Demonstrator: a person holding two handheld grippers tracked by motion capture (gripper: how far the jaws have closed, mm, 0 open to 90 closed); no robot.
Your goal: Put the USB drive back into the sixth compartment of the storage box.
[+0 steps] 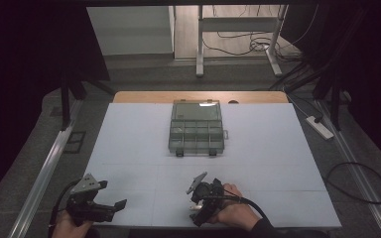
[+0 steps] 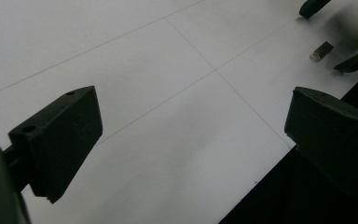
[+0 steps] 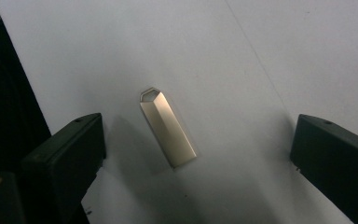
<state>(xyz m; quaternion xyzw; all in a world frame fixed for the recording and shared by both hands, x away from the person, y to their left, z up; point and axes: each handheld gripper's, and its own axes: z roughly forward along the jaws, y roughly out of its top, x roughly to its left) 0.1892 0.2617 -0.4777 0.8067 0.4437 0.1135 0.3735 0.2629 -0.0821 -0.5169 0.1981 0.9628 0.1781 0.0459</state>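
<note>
A small metal USB stick (image 3: 168, 129) with a looped end lies flat on the white table sheet (image 1: 129, 144). My right gripper (image 3: 200, 135) hovers over it, open, one jaw on each side and neither touching it. In the high view the right gripper (image 1: 199, 210) is held by a hand at the near edge, pointing down. My left gripper (image 2: 191, 126) is open with nothing between its jaws. It sits at the near left corner (image 1: 116, 209) and looks across at the stick (image 2: 321, 50) and the right gripper (image 2: 335, 35).
A clear plastic compartment box (image 1: 197, 128), lid closed, stands at the middle back of the sheet. The table's near edge (image 2: 261, 182) runs just beside both grippers. Cables and a power strip (image 1: 320, 126) lie on the floor to the right.
</note>
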